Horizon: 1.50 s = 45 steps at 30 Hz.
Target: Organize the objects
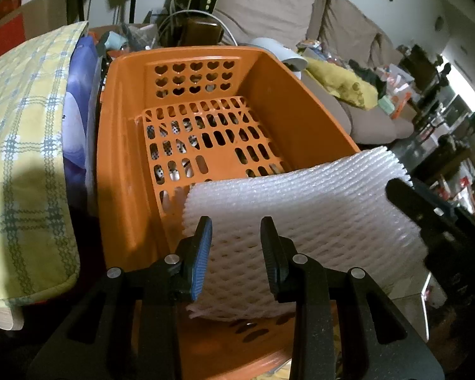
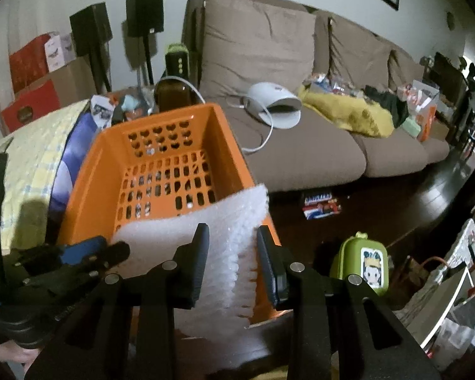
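White foam netting (image 1: 300,218) is held over the near end of an orange basket (image 1: 126,145), draped across its near rim, with both grippers closed on it. The left gripper (image 1: 236,253) is clamped on the sheet's left part, while the right gripper (image 2: 231,262) is clamped on its frayed right edge. The basket is set between a yellow plaid cloth (image 1: 22,145) and a brown sofa (image 2: 300,145), its slotted floor bare.
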### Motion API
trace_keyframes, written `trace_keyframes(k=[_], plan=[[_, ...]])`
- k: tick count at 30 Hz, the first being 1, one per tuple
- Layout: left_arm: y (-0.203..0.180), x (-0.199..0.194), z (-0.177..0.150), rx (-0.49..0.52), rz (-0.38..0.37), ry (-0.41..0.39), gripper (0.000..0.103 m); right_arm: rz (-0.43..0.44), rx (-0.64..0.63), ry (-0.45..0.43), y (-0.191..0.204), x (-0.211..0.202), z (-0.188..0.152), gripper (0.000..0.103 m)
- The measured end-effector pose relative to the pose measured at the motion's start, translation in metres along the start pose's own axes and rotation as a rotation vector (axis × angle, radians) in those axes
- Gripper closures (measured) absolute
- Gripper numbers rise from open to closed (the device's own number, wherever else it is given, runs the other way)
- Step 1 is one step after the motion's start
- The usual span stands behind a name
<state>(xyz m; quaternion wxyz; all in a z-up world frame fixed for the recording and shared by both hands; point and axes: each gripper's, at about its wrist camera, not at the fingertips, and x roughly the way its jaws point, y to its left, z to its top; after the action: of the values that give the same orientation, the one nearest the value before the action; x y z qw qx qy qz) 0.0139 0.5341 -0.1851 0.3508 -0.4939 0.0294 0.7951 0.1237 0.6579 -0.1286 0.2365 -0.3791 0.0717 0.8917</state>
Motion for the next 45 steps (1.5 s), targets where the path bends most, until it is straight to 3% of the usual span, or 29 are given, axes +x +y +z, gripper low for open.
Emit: trace_keyframes(k=[7,14,24,32,35,39,45], plan=[[0.000,0.000,-0.001,0.002,0.000,-0.003,0.075,-0.001,0.019,-0.025,-0.003,-0.006,0.002,0.072],[0.001,0.000,-0.002,-0.003,-0.003,-0.005,0.075,-0.025,-0.032,0.124,0.004,0.025,-0.010,0.072],[0.003,0.000,-0.002,-0.002,0.004,-0.001,0.075,-0.085,-0.097,0.223,0.009,0.047,-0.025,0.071],[0.003,-0.002,-0.002,-0.005,0.002,0.000,0.075,-0.071,-0.077,0.196,0.005,0.040,-0.020,0.071],[0.002,-0.002,-0.002,-0.008,0.004,-0.001,0.075,-0.028,-0.048,0.112,0.002,0.022,-0.012,0.071],[0.002,-0.002,-0.002,-0.008,0.002,-0.004,0.075,-0.034,-0.009,0.011,-0.003,0.001,-0.001,0.071],[0.002,-0.002,-0.001,-0.012,0.008,-0.010,0.075,-0.067,-0.020,0.049,-0.002,0.009,-0.001,0.071]])
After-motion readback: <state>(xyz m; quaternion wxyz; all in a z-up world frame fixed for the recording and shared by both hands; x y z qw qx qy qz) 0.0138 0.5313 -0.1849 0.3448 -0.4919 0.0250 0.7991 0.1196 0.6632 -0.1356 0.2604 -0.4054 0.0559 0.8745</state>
